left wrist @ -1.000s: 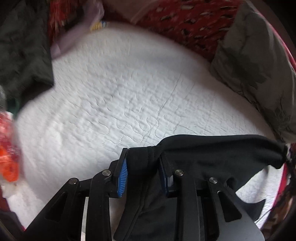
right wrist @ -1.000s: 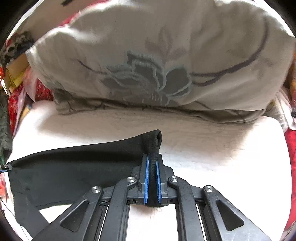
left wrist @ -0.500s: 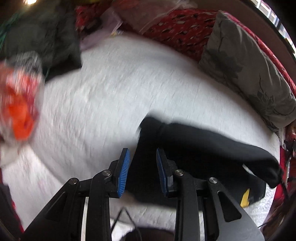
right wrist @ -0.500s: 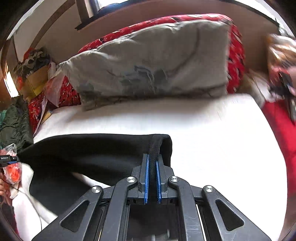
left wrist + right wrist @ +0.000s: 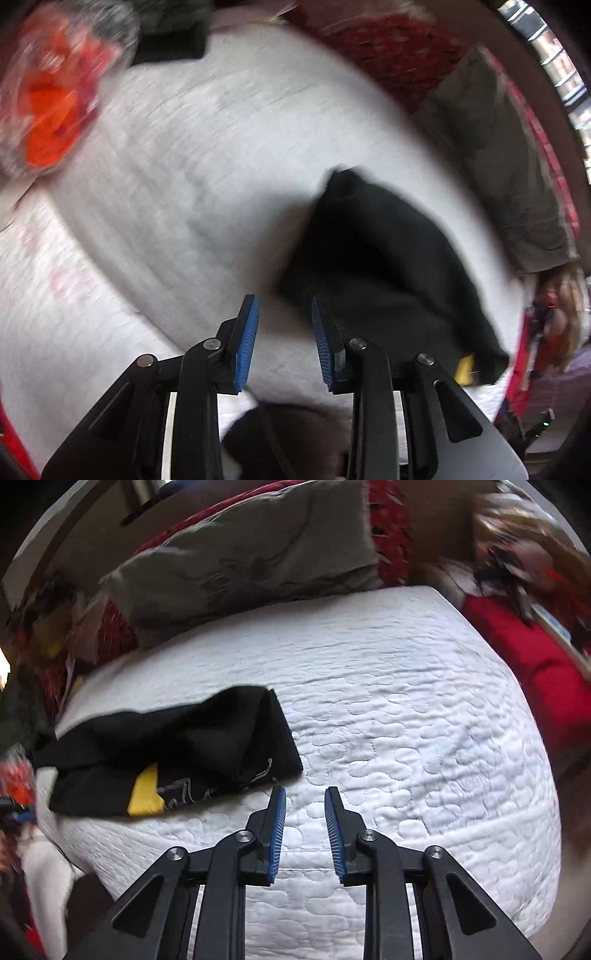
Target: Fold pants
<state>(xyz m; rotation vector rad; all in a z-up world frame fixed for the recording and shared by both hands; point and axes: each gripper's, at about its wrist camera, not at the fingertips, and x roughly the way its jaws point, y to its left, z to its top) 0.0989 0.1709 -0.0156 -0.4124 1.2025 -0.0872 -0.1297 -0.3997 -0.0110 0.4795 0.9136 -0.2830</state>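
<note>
Both tongs tilt down over the bed (image 5: 406, 686): right tongs (image 5: 305, 814) opening, empty; left tongs (image 5: 284, 325) spread, empty; pants (image 5: 177, 753) print unreadable

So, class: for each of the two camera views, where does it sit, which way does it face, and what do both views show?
Left wrist: on the left gripper, angled down at the white quilt; its fingers, opening, are empty, the black pants to their right.
Right wrist: on the right gripper, angled down; fingers, opening, are empty, pants lie left.
Shared: pants, quilt, grey pillow.
</note>
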